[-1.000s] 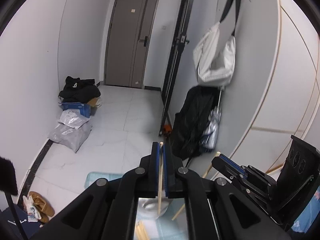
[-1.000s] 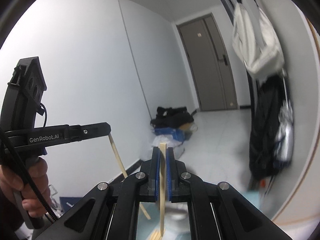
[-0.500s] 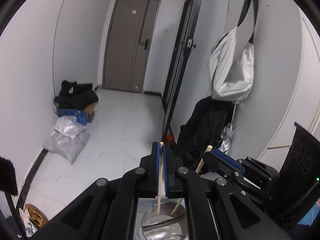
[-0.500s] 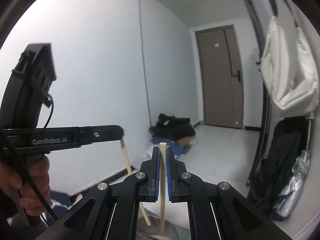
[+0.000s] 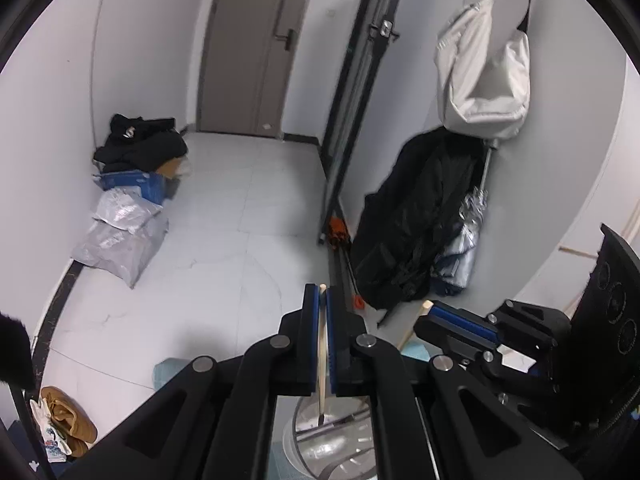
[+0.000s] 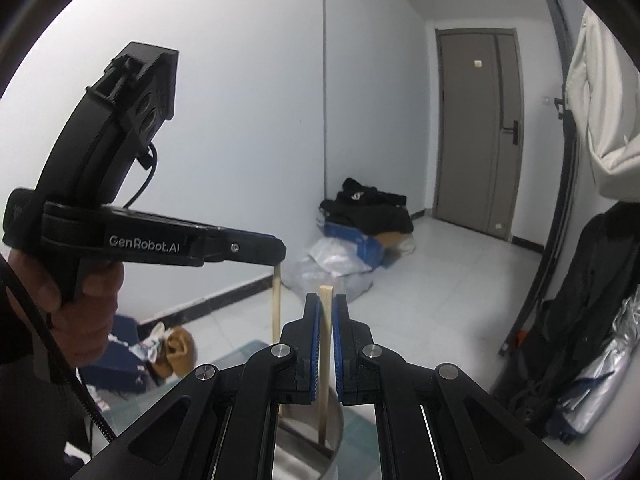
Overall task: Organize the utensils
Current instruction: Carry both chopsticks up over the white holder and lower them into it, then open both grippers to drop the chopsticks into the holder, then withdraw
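- My left gripper [image 5: 322, 304] is clamped narrow on a chopstick [image 5: 321, 364], upright, its lower end inside the steel cup [image 5: 320, 440] below.
- My right gripper [image 6: 326, 320] pinches a second chopstick [image 6: 325, 360] the same way, its tip also down in the cup [image 6: 308, 432].
- I judge the main risk is letting go while a stick is off vertical: it could tip against the rim and lever out, or knock the light cup over.
- The two sticks stand near each other in one small mouth; if I lower both at once they may cross and jam, or one gripper may nudge the other stick.
- From the left view the right gripper [image 5: 430, 314] sits just beside mine, so little side room; I would release one, lift it straight up, then the other.
- There are already utensils in the cup, so the tips may catch on them; how deep the sticks sit I cannot tell.
- Above the cup the room is open; upward is my clean exit.
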`<state>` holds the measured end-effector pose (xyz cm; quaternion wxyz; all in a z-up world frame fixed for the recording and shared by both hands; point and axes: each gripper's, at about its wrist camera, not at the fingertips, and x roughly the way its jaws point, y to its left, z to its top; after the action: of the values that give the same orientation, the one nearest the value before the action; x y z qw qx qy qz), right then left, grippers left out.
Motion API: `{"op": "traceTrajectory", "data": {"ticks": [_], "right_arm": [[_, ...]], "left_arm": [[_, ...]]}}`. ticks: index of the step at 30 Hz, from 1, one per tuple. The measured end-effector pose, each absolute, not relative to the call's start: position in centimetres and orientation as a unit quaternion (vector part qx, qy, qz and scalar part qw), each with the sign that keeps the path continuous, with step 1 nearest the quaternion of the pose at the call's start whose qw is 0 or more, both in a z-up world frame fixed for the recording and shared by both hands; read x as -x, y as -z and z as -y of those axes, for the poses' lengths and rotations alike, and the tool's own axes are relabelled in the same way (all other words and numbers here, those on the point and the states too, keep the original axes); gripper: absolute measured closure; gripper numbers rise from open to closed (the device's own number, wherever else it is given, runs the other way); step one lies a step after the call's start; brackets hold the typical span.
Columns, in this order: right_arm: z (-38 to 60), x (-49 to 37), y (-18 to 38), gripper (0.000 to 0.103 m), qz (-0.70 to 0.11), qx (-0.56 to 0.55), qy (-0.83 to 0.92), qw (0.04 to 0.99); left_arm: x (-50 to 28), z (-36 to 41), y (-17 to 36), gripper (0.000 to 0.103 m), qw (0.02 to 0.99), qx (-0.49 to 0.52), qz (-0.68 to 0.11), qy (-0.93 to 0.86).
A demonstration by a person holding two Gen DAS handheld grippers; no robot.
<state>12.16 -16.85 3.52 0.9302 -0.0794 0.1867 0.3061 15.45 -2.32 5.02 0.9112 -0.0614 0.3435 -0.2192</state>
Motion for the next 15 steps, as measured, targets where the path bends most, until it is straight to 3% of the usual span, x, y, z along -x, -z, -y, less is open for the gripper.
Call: {"op": "traceTrajectory", "data": {"ticks": [9, 12, 15], "right_arm": [[16.0, -12.4, -2.0, 0.097, -0.215, 0.089, -0.326, 0.916], [16.4, -11.7, -1.9, 0.086, -0.225, 0.076, -0.321, 0.917], [17.5, -10.7, -2.1, 0.078, -0.223, 0.049, -0.316, 0.921]], "left_arm": [[-16.0, 1.9, -4.4, 0.097, 0.895, 0.061, -0.397, 0.196], [-15.0, 1.3, -5.0, 0.094, 0.905, 0.053, -0.385, 0.174], [-14.0, 0.6, -5.6, 0.069, 0.911, 0.064, -0.375, 0.16]]}}
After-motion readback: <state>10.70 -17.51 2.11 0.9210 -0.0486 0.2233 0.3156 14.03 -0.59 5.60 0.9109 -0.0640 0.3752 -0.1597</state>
